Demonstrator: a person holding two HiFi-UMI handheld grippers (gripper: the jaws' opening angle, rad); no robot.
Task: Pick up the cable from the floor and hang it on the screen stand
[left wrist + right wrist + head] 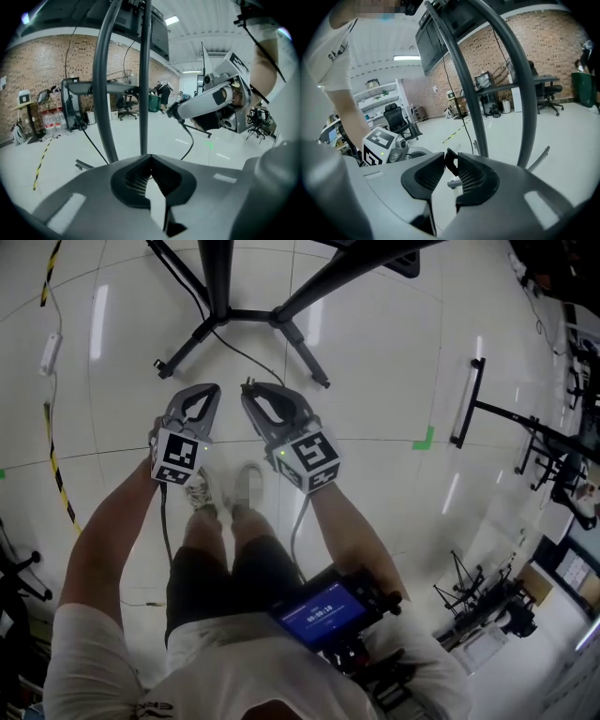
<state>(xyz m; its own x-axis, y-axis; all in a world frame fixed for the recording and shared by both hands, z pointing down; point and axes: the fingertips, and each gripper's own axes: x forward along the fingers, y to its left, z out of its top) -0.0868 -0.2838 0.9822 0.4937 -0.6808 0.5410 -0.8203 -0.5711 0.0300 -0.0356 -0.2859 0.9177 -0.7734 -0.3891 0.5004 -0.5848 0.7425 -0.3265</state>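
Note:
The screen stand (223, 307) rises right in front of me, its black legs spread over the white floor. Its grey posts (104, 93) fill both gripper views. My right gripper (249, 390) is shut on the black plug end of the cable (450, 162). From that gripper's tip (177, 111) the cable (191, 140) hangs down in a curve towards the floor. My left gripper (213, 388) is held just to the left of it, shut, with nothing between its jaws (149, 158). Both point at the base of the stand.
My legs and shoes (225, 493) are below the grippers. Yellow-black tape (58, 479) and a white power strip (49, 351) lie on the floor at left. A green floor marker (424, 439) and another black stand (467, 404) are at right.

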